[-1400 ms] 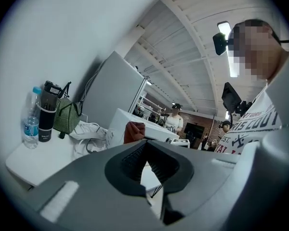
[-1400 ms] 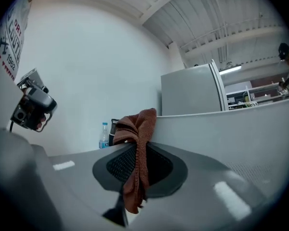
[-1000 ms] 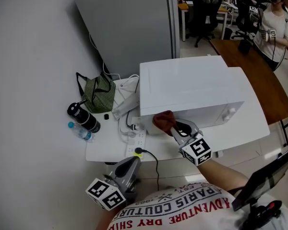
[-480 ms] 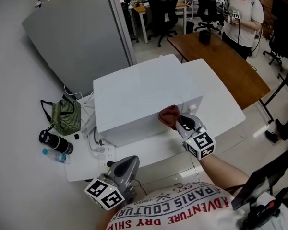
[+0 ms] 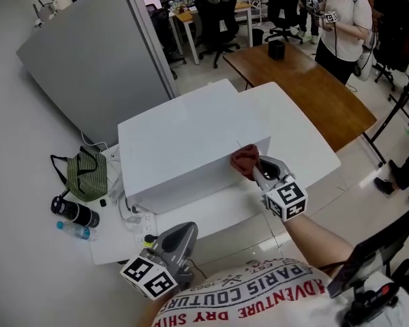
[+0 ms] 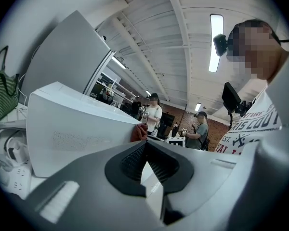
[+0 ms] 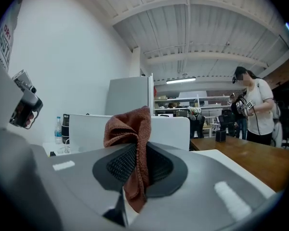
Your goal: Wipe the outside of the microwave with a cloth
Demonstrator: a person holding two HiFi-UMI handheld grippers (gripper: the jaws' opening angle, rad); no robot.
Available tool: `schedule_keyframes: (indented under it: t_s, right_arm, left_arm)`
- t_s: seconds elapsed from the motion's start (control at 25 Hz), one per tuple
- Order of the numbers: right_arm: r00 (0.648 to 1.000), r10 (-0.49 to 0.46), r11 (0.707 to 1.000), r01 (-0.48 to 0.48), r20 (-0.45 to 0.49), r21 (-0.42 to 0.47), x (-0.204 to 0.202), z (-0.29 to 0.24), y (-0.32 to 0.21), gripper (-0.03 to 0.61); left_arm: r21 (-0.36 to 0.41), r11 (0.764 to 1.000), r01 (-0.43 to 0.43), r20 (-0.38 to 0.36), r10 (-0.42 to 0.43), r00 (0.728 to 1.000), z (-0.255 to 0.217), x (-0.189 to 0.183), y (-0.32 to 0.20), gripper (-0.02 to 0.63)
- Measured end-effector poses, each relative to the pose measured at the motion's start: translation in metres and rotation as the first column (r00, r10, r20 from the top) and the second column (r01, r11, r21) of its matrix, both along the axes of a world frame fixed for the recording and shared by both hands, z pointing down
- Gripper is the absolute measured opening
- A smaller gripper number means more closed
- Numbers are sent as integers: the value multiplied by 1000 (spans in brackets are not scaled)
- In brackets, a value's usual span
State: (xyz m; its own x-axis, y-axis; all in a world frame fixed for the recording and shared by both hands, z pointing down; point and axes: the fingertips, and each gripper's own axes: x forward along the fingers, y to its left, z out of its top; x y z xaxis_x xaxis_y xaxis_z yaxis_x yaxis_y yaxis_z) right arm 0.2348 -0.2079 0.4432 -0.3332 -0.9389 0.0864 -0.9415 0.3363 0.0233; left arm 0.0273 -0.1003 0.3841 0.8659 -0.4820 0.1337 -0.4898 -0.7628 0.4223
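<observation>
the right gripper [image 5: 254,167] has its jaws closed on a rust-red terry cloth [image 5: 244,161], which sits bunched against the upper near-right corner of the boxy white microwave [image 5: 184,142]; the left gripper [image 5: 177,240] hangs low by the near edge of the white table [image 5: 296,125], jaws together with nothing between them, well apart from the microwave; behind the table stand a grey partition panel [image 5: 88,53] and a brown wooden table [image 5: 313,87], with a standing person [image 5: 344,19] beyond; the right gripper view alone shows the cloth [image 7: 130,129] pinched between the ribbed pads and drooping below them; the left gripper view alone shows the microwave's plain side [image 6: 77,129] and two more people by a brick wall; bare tabletop lies to the microwave's right, while a green striped bag [image 5: 87,174], a black flask [image 5: 73,212] and a white power strip [image 5: 146,218] crowd its left.
</observation>
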Motion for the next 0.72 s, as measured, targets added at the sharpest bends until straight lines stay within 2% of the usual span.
schedule_keyframes:
  t_s: [0.2,0.44,0.6,0.72]
  right_arm:
    - [999,-51,999,51,16,-5,-21,4,14,44]
    - [983,-185,983,185,16,-16,-91,20,27,44]
    - [954,-301,953,301,11,-31,-158,32,29,44]
    - [916,-402,915,402,12,-39,-217,41,30,44]
  left_arm:
    - [-7,1000,19,-3,-19,1000,2,-9,5,5]
    - [-18,997,71,-7,-71,997,9,-46,10,5]
    - [-25,989,144,-3,-145,989,14,-90,16,5]
    - [-31,974,223,10,-223,975,17,-129,23,5]
